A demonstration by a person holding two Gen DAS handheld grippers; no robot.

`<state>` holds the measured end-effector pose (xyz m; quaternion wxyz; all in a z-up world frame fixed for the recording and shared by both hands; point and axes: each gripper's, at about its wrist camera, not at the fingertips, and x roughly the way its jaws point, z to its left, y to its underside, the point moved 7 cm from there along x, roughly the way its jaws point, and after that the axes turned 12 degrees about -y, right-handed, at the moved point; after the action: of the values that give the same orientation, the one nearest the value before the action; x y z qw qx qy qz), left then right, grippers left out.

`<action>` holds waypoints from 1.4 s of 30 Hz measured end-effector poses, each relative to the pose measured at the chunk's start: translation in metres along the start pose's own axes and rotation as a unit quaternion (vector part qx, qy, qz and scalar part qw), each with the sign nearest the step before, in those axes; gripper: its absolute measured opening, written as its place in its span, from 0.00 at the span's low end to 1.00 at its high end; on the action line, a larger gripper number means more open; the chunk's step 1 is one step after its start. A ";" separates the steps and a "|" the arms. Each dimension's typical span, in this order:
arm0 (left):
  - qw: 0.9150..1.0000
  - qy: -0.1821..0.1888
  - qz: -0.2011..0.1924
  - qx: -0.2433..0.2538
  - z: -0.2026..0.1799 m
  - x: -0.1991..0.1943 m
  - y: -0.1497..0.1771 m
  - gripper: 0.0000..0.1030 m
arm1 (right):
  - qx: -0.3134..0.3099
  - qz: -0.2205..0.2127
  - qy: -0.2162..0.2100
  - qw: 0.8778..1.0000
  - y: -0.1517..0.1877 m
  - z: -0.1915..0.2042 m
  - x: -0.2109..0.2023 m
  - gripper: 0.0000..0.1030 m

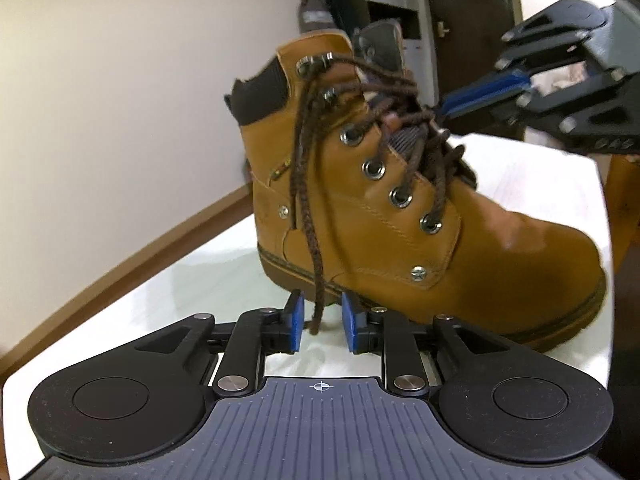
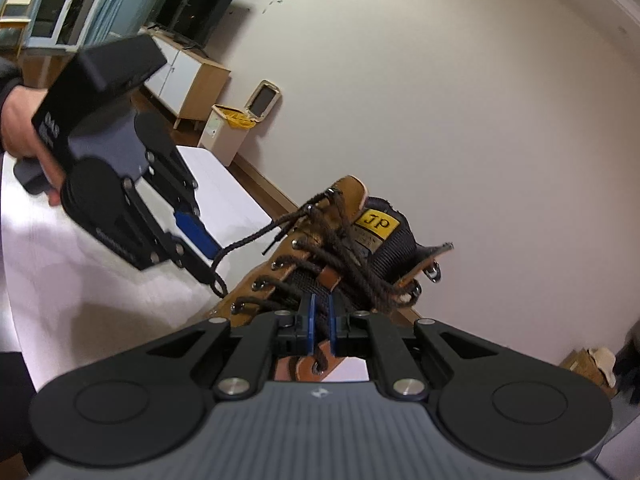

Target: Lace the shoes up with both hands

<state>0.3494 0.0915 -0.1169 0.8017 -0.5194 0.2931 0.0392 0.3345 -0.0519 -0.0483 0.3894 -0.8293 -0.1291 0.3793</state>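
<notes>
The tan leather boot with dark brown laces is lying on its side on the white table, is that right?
Not quite. The tan leather boot with dark brown laces is on the white table, but it stands upright on its sole, not on its side. The left wrist view shows this.

- Space left of the boot — bare tabletop out to the wall; passage unobstructed there.
- Boot's front side blocked by a hanging lace, dangling betw. the left gripper pads.
- Top approach crowded — crossed laces plus the right gripper are met there.
</notes>
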 end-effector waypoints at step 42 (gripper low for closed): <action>0.897 0.180 -0.071 -0.398 0.001 -0.061 -0.072 0.03 | 0.233 -0.112 -0.102 0.961 0.033 -0.001 -0.021 0.24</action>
<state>0.3260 0.0744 -0.0274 0.4620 -0.8130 0.3544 0.0016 0.3182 -0.0852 -0.0616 0.5968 -0.6526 -0.1677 0.4356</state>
